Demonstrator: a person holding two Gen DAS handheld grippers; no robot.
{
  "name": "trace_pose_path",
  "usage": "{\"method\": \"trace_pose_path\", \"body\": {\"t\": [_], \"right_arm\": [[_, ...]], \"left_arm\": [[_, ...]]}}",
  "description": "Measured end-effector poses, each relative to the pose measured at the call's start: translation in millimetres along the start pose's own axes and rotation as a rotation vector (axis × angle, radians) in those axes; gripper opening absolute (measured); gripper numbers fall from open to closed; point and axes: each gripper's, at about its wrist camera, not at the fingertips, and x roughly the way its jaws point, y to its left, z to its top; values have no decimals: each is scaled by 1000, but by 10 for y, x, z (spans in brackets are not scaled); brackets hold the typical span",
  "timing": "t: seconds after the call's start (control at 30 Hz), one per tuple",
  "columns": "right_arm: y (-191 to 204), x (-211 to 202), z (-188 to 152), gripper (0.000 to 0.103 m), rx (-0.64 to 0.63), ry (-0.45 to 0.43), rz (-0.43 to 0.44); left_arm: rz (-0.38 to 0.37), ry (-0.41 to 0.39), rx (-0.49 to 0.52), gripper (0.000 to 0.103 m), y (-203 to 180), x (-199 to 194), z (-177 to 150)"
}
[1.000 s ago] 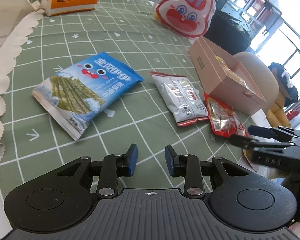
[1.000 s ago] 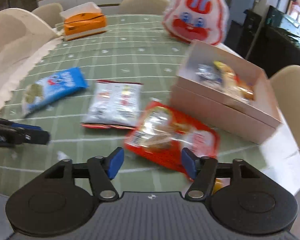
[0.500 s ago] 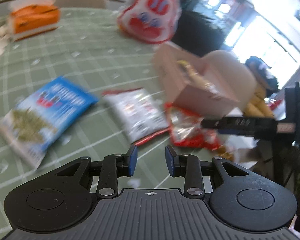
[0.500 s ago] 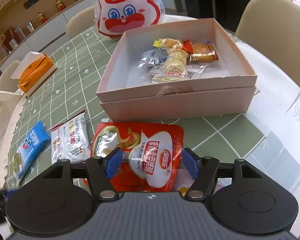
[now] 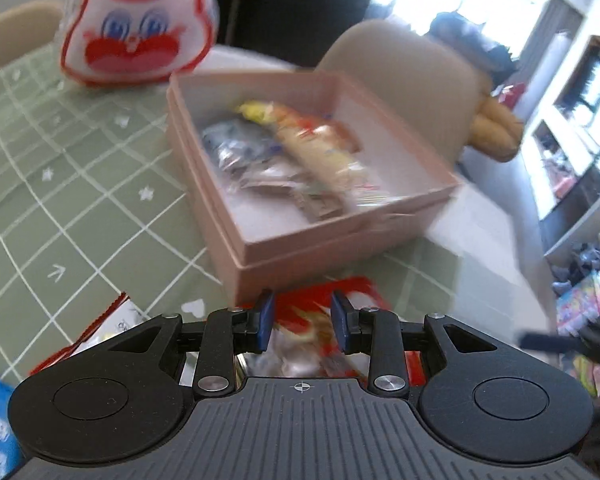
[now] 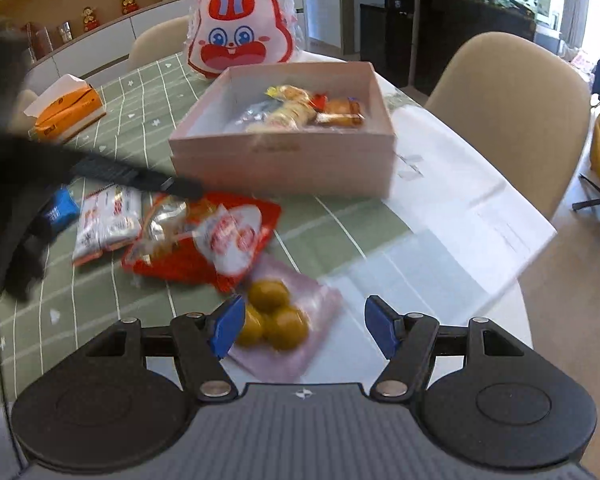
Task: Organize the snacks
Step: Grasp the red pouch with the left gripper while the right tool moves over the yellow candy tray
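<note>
A pink open box (image 5: pixel 340 236) (image 6: pixel 284 160) holds several wrapped snacks. A red snack packet (image 6: pixel 204 240) lies in front of it, also under my left gripper (image 5: pixel 302 320), which is open and hovers just above it (image 5: pixel 312 308). A white-and-red packet (image 6: pixel 108 220) and a blue packet (image 6: pixel 58 208) lie further left. A clear pink pack of yellow-brown balls (image 6: pixel 276 320) lies between the fingers of my open right gripper (image 6: pixel 304 326). The left gripper's fingers (image 6: pixel 148 178) reach in over the red packet in the right wrist view.
A rabbit-face bag (image 6: pixel 240 36) stands behind the box. An orange tissue box (image 6: pixel 66 108) sits far left. White paper (image 6: pixel 460 208) covers the table's right side. Beige chairs (image 6: pixel 512 108) stand around the table edge.
My left gripper has swung right, from the blue and white packets to above the red packet by the box. My right gripper has pulled back off the red packet and now frames the ball pack.
</note>
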Motion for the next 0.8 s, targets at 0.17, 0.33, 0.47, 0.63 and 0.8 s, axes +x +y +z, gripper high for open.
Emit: {"method": "trace_pose_path", "body": {"t": [0.17, 0.33, 0.47, 0.63, 0.8], "right_arm": [[-170, -15, -173, 67, 85, 15, 28], [-232, 98, -227, 67, 106, 47, 37], [-230, 123, -232, 69, 100, 34, 33], [-249, 132, -226, 69, 113, 27, 30], [-223, 107, -265, 70, 102, 19, 19]], "left_arm": [[-27, 44, 25, 34, -6, 69, -56], [-57, 79, 103, 33, -123, -158, -326], [-65, 31, 195, 34, -237, -434, -497], [-74, 67, 451, 35, -588, -471, -669], [-28, 114, 617, 71, -871, -376, -836]]}}
